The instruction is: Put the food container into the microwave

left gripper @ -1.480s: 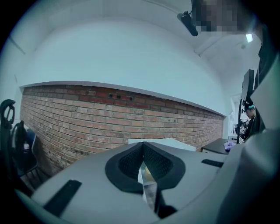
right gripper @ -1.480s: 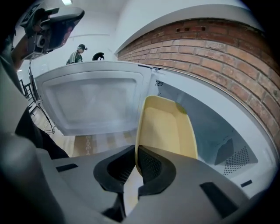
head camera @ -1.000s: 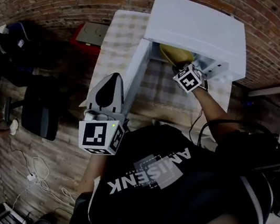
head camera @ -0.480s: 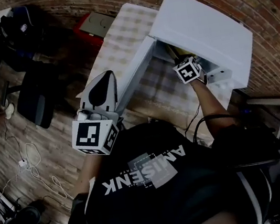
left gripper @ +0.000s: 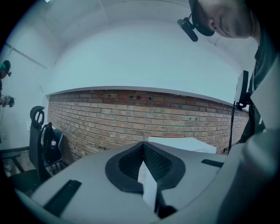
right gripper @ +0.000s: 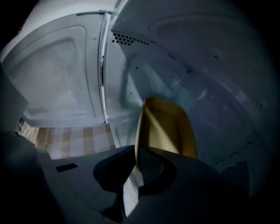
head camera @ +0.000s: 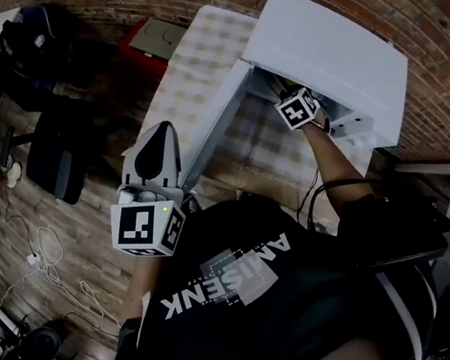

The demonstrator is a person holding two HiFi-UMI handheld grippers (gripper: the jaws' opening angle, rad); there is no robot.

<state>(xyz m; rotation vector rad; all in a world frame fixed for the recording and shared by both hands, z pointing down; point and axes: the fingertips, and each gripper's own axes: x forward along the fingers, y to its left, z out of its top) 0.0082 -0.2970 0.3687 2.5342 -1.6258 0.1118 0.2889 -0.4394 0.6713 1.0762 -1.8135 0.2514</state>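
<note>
The yellow food container (right gripper: 164, 127) is tilted inside the white microwave (head camera: 330, 42), within the cavity (right gripper: 197, 65). My right gripper (right gripper: 138, 154) is shut on the container's near rim. In the head view only its marker cube (head camera: 299, 109) shows at the microwave's mouth, and the jaws and container are hidden inside. The microwave door (head camera: 213, 121) stands open to the left; its inner face (right gripper: 57, 83) shows in the right gripper view. My left gripper (head camera: 164, 132) is held back from the table beside the door, pointing up toward the brick wall (left gripper: 144, 113), shut (left gripper: 143, 146) and holding nothing.
The microwave sits on a table with a checked cloth (head camera: 192, 61). A red box (head camera: 152, 42) lies beyond the table's far end. A black office chair (head camera: 56, 165) and cables (head camera: 46, 260) are on the wooden floor at left.
My right gripper has pushed the yellow container deeper into the microwave, so it no longer shows in the head view. The left gripper has drifted slightly back and left.
</note>
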